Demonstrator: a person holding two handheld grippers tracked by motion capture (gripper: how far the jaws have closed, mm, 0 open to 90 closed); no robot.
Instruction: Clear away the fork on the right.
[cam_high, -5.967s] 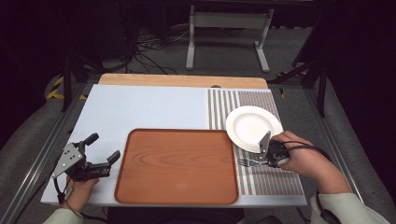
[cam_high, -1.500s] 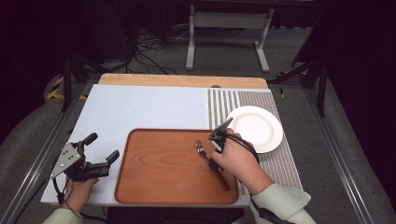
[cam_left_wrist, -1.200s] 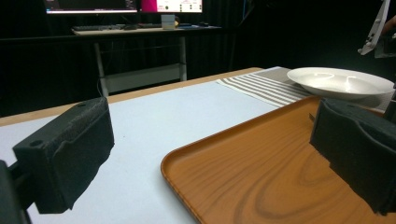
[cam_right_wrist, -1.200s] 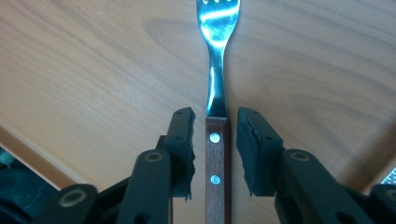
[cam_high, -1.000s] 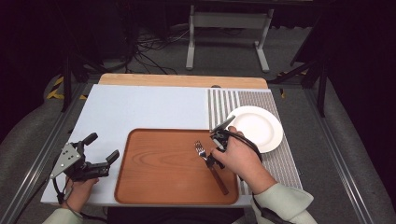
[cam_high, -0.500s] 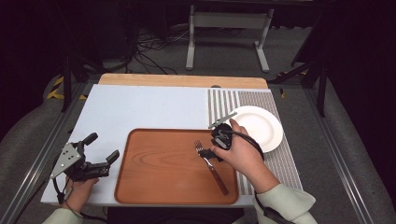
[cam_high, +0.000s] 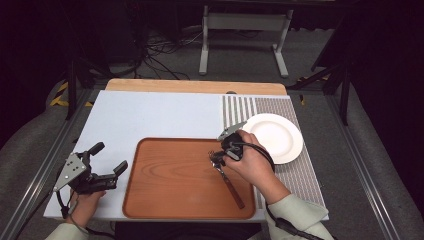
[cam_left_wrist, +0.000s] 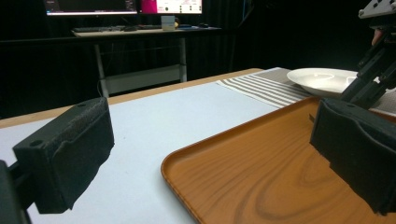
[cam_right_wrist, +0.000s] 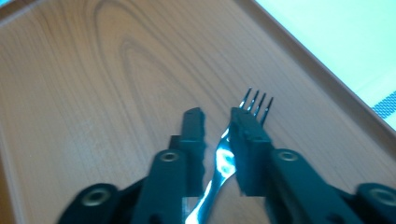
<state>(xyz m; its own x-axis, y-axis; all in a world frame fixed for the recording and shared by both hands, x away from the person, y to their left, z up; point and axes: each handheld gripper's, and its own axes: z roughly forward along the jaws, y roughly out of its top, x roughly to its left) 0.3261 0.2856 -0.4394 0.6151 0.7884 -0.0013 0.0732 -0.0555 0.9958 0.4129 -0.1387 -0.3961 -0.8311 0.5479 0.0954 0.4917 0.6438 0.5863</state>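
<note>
The right gripper (cam_high: 220, 159) hovers low over the right part of the brown wooden rectangular tray (cam_high: 165, 200), with the silver metal fork with a dark brown handle (cam_high: 227, 177) lying on the tray beneath it, tines (cam_right_wrist: 256, 102) pointing toward the far edge and the handle running back toward the person's right hand (cam_high: 255, 167). In the right gripper view its two black jaws have just been closing and now stand close together, a narrow gap left between them; the fork's shiny neck (cam_right_wrist: 219, 163) runs through that gap, and one jaw lies over the base of the tines, though whether the pads actually press on the metal cannot be told. The left gripper (cam_high: 107, 170), held in the left hand (cam_high: 82, 202) at the near left corner of the pale blue tabletop (cam_high: 165, 115), has its jaws spread wide with nothing between them, just beside the tray's left rim. A round white plate (cam_high: 275, 137) sits on the grey striped placemat (cam_high: 300, 170) to the right of the tray
</note>
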